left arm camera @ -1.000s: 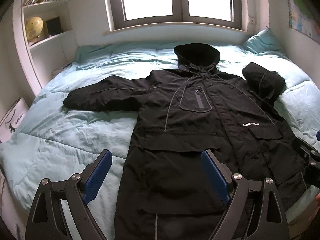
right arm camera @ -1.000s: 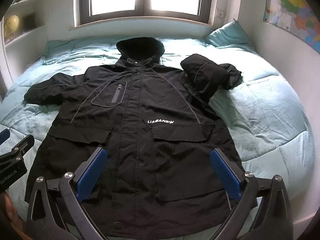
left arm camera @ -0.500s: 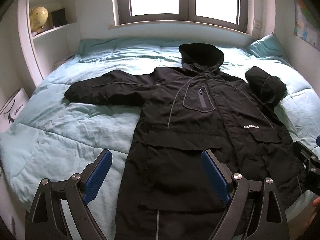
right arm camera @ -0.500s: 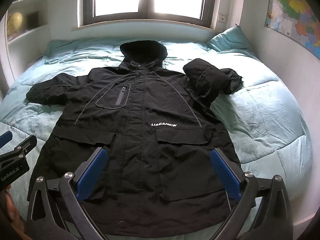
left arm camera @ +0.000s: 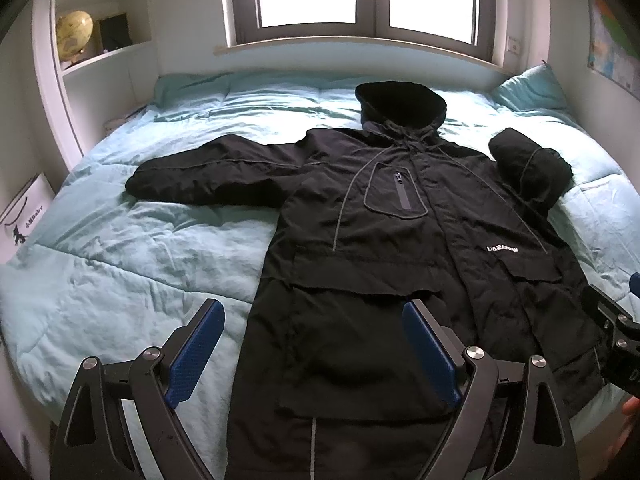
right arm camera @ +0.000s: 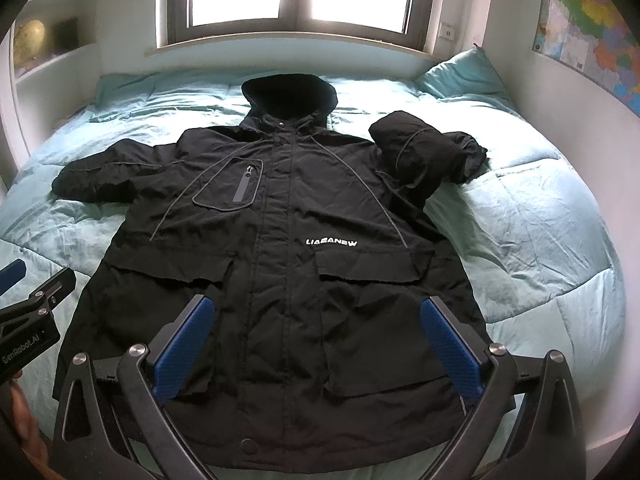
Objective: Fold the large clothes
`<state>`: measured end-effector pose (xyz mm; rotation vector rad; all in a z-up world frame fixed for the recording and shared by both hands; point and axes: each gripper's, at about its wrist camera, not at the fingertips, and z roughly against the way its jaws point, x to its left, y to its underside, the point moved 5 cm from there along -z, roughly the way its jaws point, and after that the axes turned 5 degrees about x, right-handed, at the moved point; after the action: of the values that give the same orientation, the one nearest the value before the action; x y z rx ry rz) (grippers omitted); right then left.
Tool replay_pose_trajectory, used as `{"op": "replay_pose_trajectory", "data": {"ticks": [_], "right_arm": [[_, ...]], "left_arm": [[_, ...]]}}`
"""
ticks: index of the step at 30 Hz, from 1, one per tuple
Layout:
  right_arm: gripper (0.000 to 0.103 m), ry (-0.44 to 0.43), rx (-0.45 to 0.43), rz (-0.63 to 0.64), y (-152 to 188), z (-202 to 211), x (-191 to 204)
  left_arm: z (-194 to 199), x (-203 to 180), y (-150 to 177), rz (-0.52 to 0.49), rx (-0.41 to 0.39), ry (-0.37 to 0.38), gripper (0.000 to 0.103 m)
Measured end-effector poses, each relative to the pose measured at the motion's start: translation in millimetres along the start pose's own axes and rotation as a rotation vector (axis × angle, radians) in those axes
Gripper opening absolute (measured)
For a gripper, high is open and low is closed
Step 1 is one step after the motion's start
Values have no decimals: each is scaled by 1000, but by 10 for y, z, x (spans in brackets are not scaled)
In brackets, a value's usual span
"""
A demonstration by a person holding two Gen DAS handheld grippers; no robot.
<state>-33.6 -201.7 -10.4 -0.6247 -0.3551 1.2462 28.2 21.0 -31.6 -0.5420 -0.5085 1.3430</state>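
Observation:
A long black hooded coat (left arm camera: 384, 264) lies front up on a light blue quilt (left arm camera: 120, 264), hood toward the window. It also shows in the right wrist view (right arm camera: 280, 280). Its left sleeve (left arm camera: 208, 180) stretches out flat. Its right sleeve (right arm camera: 424, 152) is bunched up beside the shoulder. My left gripper (left arm camera: 314, 332) is open and empty above the coat's lower left edge. My right gripper (right arm camera: 318, 328) is open and empty above the coat's hem.
A window (left arm camera: 368, 0) is behind the bed. Shelves with a globe (left arm camera: 74, 36) stand at the left. A blue pillow (right arm camera: 464, 76) lies at the back right. A map (right arm camera: 592, 36) hangs on the right wall. A white bag (left arm camera: 24, 216) leans by the bed's left side.
Both views have tilted up a little, so the coat sits lower in frame. The coat and both grippers' jaws are unchanged.

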Motion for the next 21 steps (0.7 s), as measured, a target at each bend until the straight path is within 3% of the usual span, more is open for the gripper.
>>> {"op": "replay_pose_trajectory", "data": {"ticks": [21], "right_arm": [[103, -1, 4, 6, 16, -116, -26]], "left_arm": [[-119, -62, 34, 2, 1, -4, 92]]}}
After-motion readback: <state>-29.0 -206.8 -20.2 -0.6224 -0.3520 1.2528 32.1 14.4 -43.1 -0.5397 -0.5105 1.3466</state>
